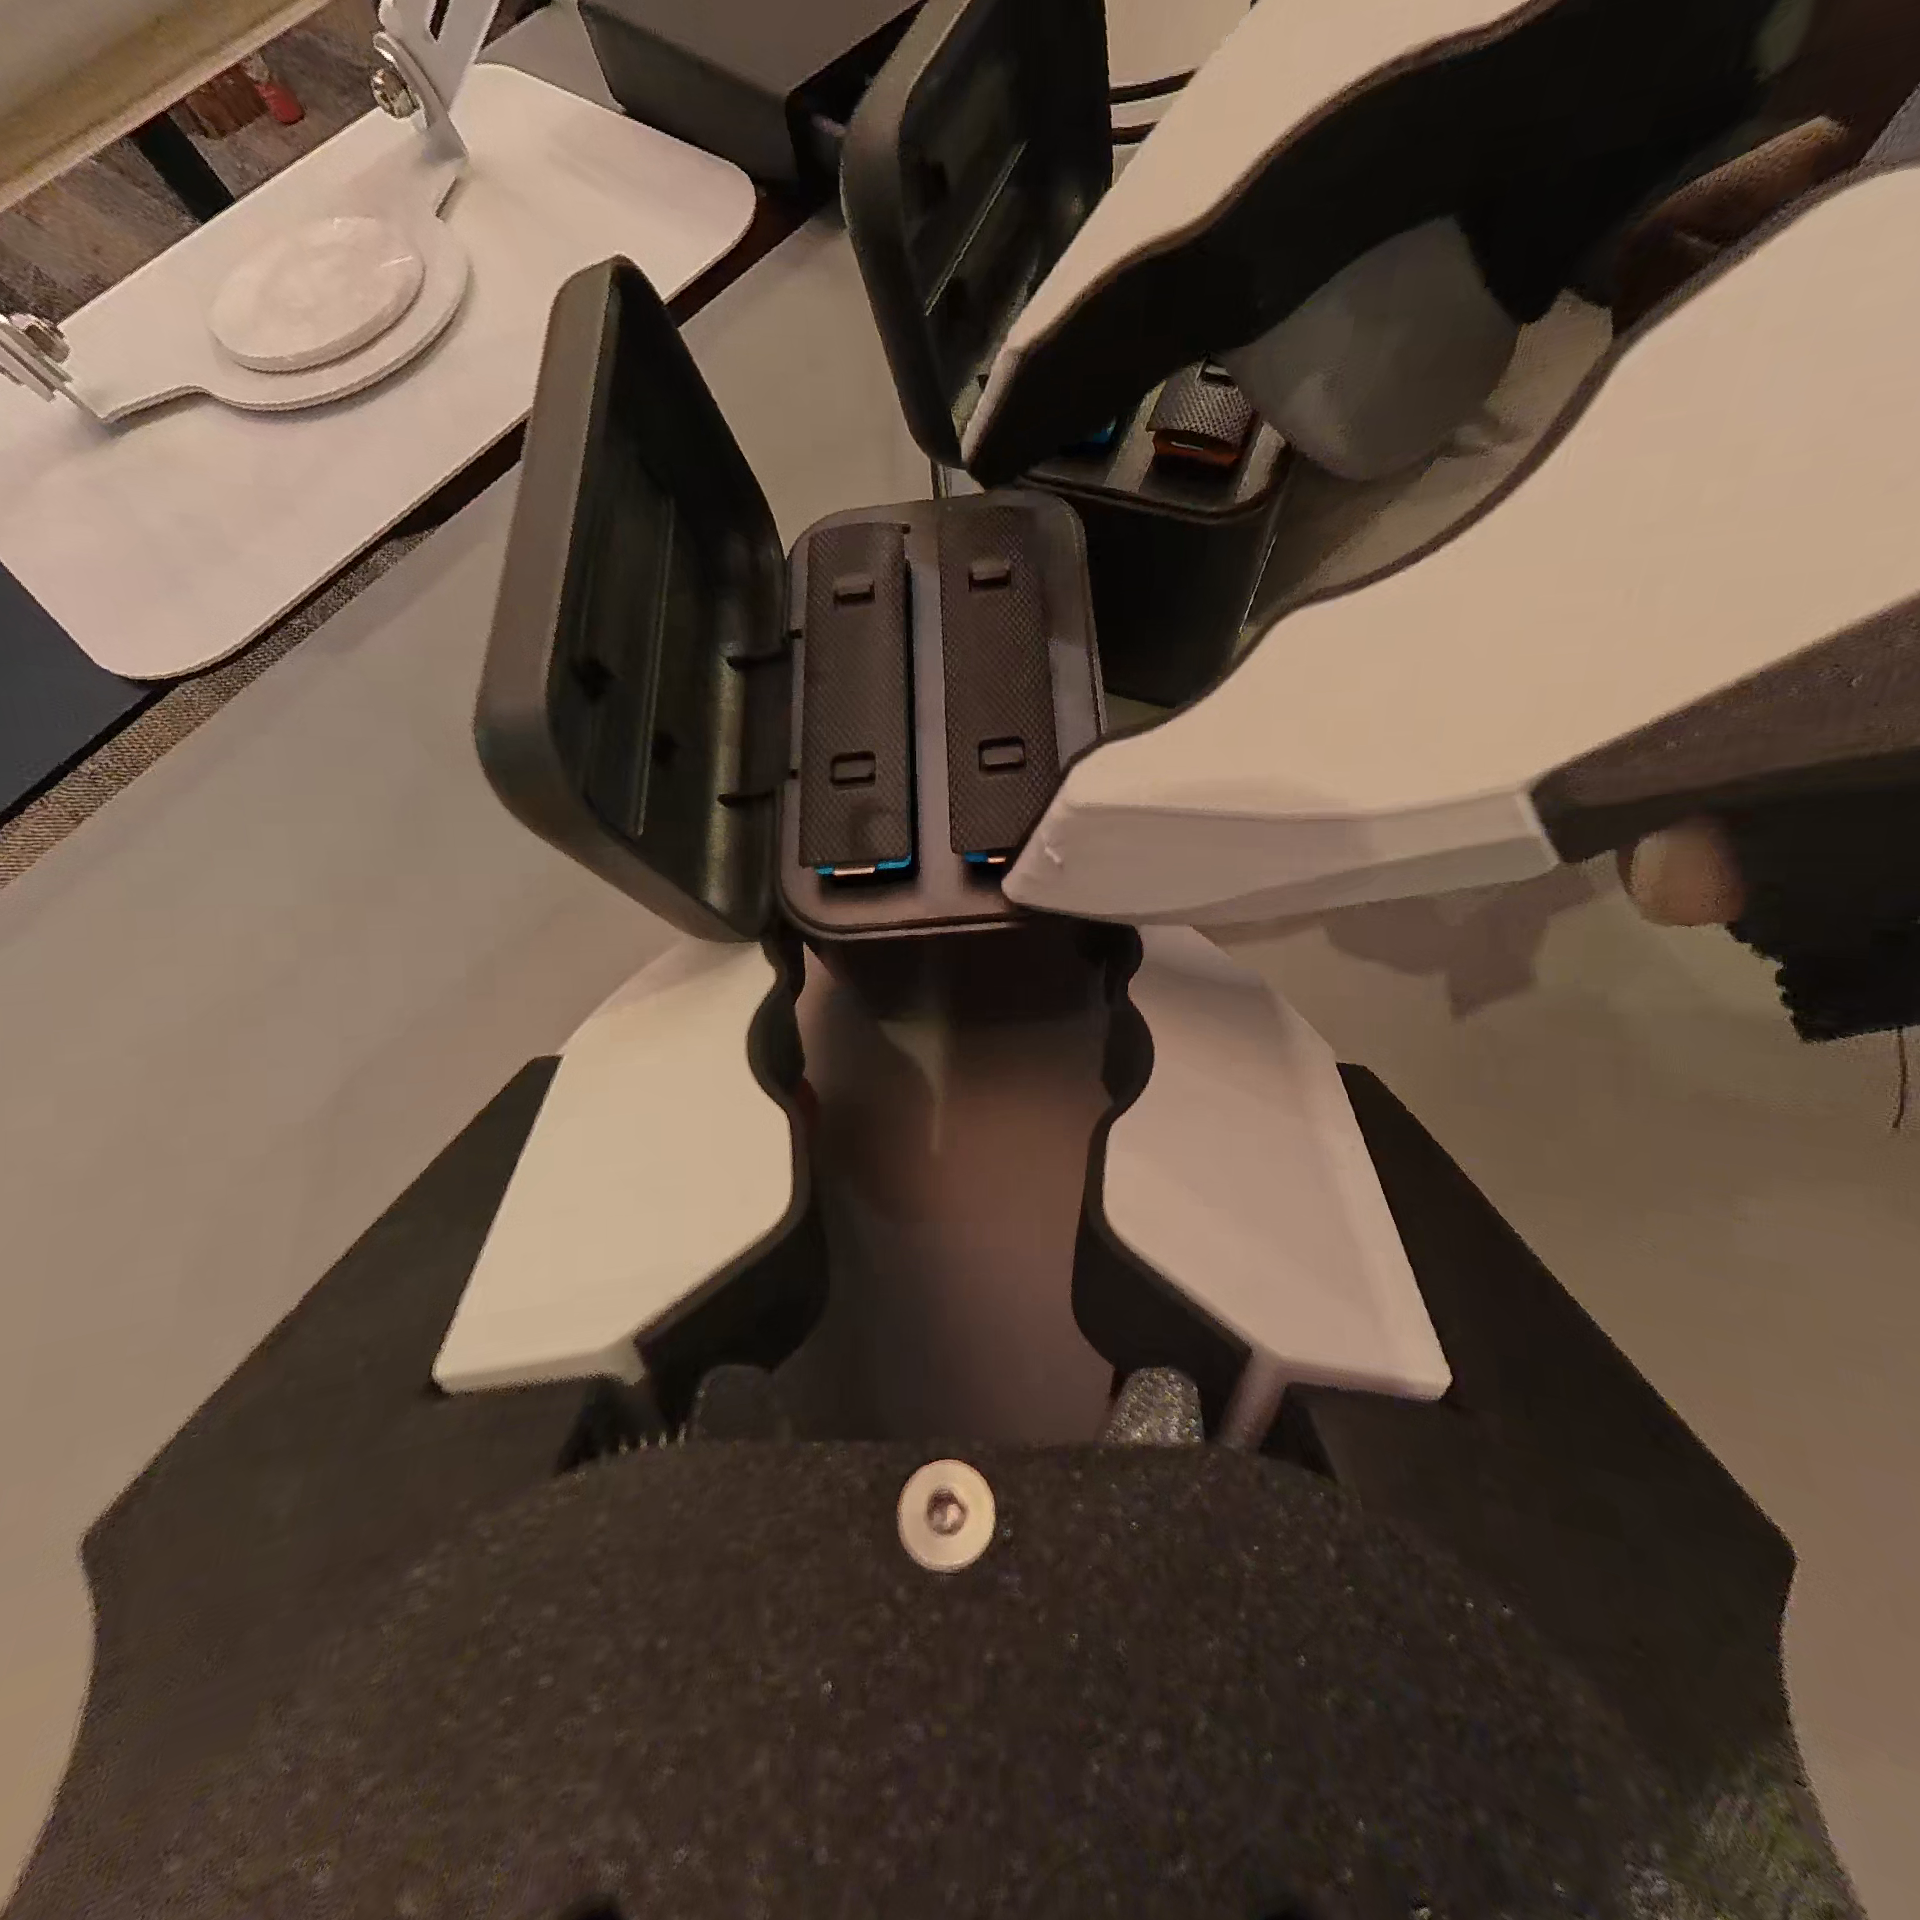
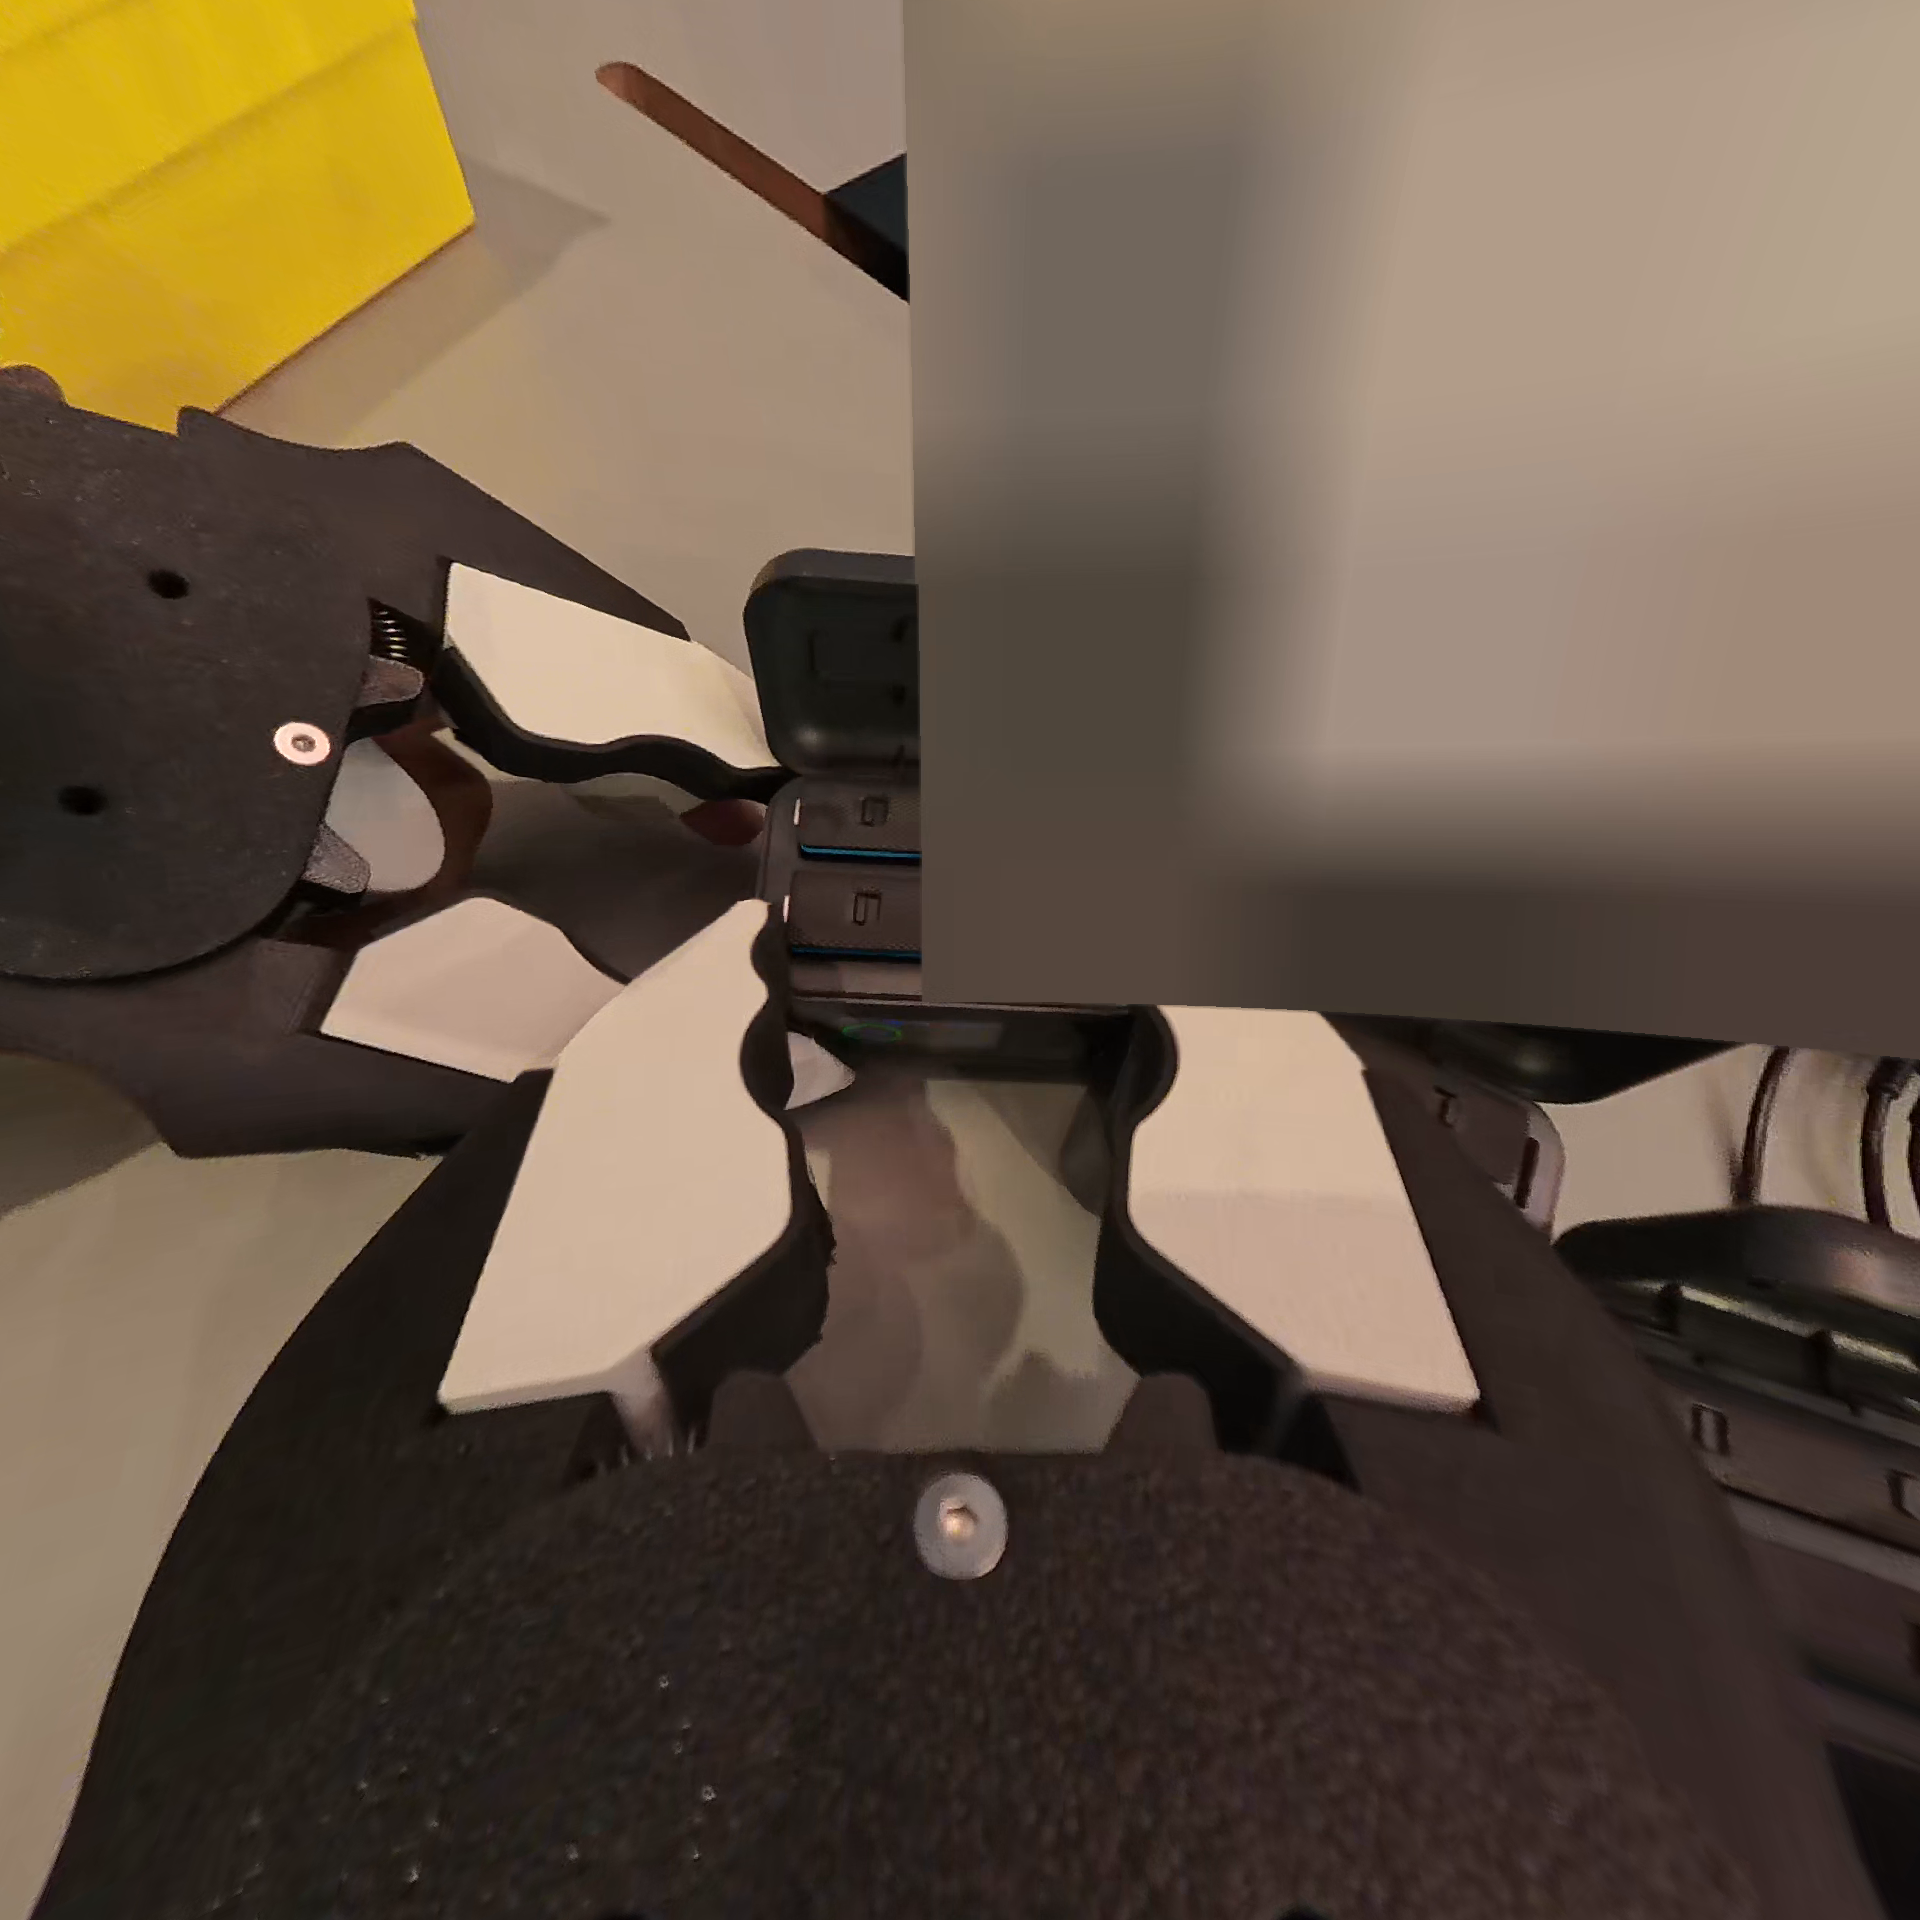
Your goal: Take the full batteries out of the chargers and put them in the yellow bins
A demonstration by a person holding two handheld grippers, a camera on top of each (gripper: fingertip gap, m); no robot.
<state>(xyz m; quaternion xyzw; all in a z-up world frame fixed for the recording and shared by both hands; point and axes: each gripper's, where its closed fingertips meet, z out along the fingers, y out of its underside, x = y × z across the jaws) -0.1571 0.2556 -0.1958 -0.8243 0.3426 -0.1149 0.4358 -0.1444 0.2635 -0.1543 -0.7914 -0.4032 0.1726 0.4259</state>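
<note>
The left hand-held gripper (image 1: pixel 951 940) is closed on the body of a dark charger (image 1: pixel 935 904), steadying it on the pale surface (image 1: pixel 260 1039). The charger's lid (image 1: pixel 623 603) stands open to the left, and two black batteries (image 1: pixel 930 696) with blue ends sit side by side in their slots, not yet drawn out. The right hand-held gripper (image 1: pixel 992 665) comes in from the right with its fingers spread wide: one white fingertip (image 1: pixel 1049 868) lies at the near end of the right-hand battery, the other reaches over a second open charger (image 1: pixel 1153 520) just beyond, where more batteries show. In the right wrist view, the yellow bin (image 2: pixel 208 187) stands at the far left, well apart from the charger.

The step in hand looks like the first extraction from this charger. The next move likely calls for the right fingers to narrow around one battery, close on its sides, and pull it straight up while the left keeps the charger pinned.
</note>
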